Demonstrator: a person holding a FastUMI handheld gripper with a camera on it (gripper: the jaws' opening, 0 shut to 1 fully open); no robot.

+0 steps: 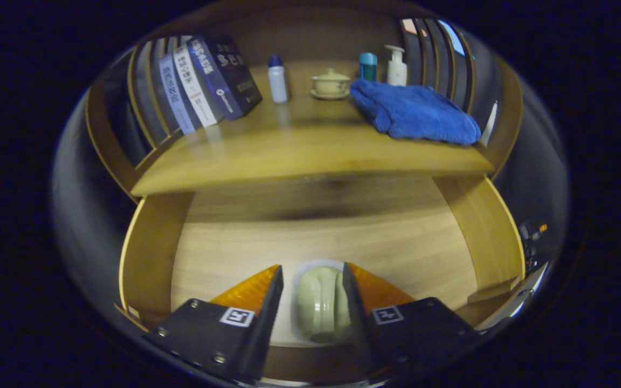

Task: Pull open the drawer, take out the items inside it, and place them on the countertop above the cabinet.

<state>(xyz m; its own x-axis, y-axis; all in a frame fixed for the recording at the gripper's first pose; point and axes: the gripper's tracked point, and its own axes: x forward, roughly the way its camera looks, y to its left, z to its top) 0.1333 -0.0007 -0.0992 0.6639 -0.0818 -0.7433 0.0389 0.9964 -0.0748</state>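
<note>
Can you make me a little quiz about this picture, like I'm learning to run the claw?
1. True or false: the drawer is already pulled open.
2. What sits between the fingers of the claw? A) a blue towel B) a pale green cup C) a book
3. Fill in: on the countertop, the blue towel lies right of the little lidded ____ on its saucer.

Key
1. True.
2. B: the pale green cup sits in the drawer, between the fingers; whether they press on it is hard to tell.
3. Bowl: the lidded bowl.
</note>
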